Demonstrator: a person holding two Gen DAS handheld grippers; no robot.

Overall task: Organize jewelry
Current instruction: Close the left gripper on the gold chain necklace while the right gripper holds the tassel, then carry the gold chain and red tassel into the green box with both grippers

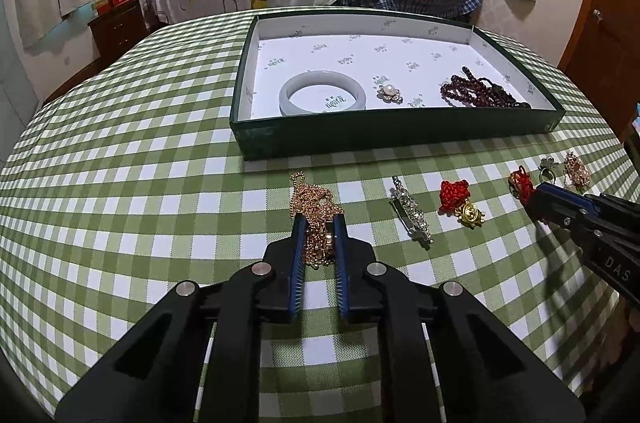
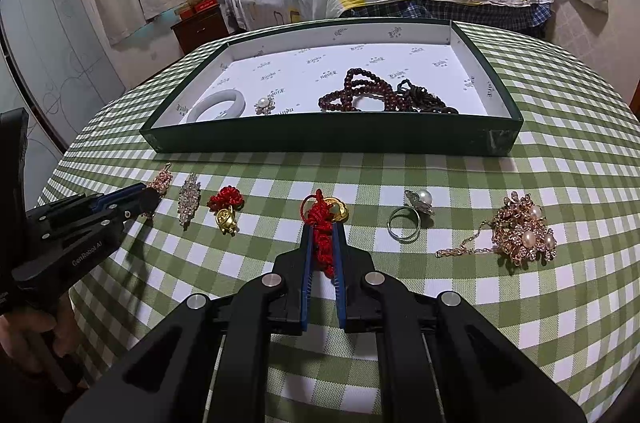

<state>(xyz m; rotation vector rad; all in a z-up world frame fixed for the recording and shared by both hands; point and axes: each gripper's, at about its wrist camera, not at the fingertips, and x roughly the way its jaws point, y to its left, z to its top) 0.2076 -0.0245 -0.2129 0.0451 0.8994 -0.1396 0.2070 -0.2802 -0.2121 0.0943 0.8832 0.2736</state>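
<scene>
Reading "GenRobot.AI" on left claw [image 2: 154, 197] clamping gold chain [image 1: 316, 219]; "DAS" on right claw [image 2: 325, 235] pinching red knot charm [image 2: 322, 223].

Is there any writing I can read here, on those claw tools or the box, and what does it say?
"GenRobot.AI": on the side of the left claw, seen from the right wrist.
"DAS", cut off by the edge: on the body of the right claw.
Repeated printed logo lining the green box: too small to read.

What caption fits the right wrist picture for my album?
Right tool pinching a red knotted charm on the checked tablecloth, before the green jewelry box.
</scene>
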